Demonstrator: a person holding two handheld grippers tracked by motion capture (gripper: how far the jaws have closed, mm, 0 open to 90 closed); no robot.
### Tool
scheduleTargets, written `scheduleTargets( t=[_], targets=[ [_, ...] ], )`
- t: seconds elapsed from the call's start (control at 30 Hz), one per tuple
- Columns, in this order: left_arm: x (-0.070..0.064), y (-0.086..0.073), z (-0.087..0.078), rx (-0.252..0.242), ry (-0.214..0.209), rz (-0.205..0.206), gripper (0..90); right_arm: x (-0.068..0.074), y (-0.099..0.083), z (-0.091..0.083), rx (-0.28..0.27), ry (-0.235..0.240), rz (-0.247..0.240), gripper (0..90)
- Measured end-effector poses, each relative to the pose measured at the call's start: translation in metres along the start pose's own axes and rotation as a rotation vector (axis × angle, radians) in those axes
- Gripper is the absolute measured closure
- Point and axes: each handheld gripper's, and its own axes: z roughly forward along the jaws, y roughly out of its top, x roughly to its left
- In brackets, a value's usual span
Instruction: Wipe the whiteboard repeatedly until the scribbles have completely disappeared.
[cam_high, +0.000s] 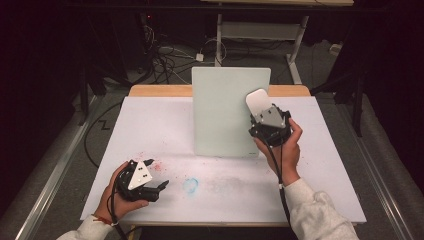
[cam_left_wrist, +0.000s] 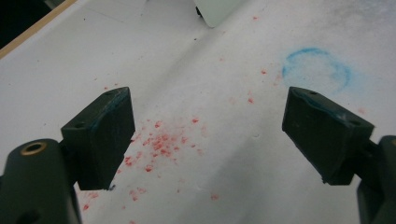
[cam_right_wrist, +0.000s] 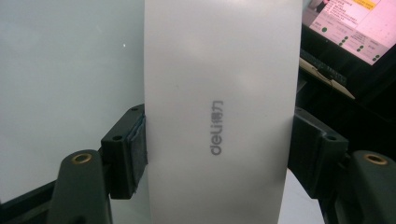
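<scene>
— While clamped from both sides by the right gripper, where does the eraser sit?
— Up against the whiteboard, near its upper right corner, well above the table. Seen in the right gripper view as a pale grey slab with "deli" printed along it, a black jaw pressed to each long side.
— And the whiteboard itself?
— Standing upright at the middle of the table's far edge, bottom edge resting on the white surface.
— Left gripper?
— Held low by the near left corner of the table, jaws wide apart and holding nothing, pointed toward the middle of the table. Cannot tell whether resting on the surface or just above it.
— Anything on the surface there?
— Red specks scattered between and beneath the open jaws, close to the near left corner. Beyond them, a faint blue ring smudged on the surface, nearer the middle of the near edge. Same ring in the high view, just beside the left gripper's jaw tips.
</scene>
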Motion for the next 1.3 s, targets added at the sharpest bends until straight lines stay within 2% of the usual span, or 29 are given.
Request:
scheduleTargets(
  t=[0.13, 0.27, 0.4, 0.53, 0.67, 0.9, 1.17, 1.3],
  targets=[
    [-0.001, 0.001, 0.001, -0.002, -0.002, 0.001, 16.3, 0.022, -0.026, -0.001, 0.025, 0.013, -0.093, 30.9],
    [-0.001, 0.002, 0.001, -0.002, -0.003, 0.008, 16.3, 0.04, -0.043, -0.002, 0.056, 0.036, -0.17, 30.9],
    [0.0, 0.001, 0.0, -0.006, -0.003, 0.003, 16.3, 0.05, -0.054, -0.002, 0.086, 0.074, -0.208, 30.9],
    [0.0, 0.001, -0.001, -0.005, 0.0, 0.004, 16.3, 0.049, -0.058, -0.004, 0.096, 0.159, -0.18, 30.9],
    [0.0, 0.001, 0.0, -0.007, -0.001, 0.001, 16.2, 0.045, -0.057, -0.009, 0.069, 0.199, -0.146, 31.0],
    [0.003, 0.001, 0.002, -0.009, -0.006, -0.004, 16.3, 0.038, -0.053, -0.018, 0.021, 0.237, -0.127, 30.9],
    [0.004, 0.001, 0.002, -0.009, -0.006, -0.002, 16.3, 0.024, -0.054, -0.023, 0.012, 0.276, -0.104, 30.9],
    [0.003, 0.002, 0.001, -0.012, -0.003, 0.0, 16.3, 0.02, -0.056, -0.027, 0.005, 0.311, -0.109, 31.0]
  ],
)
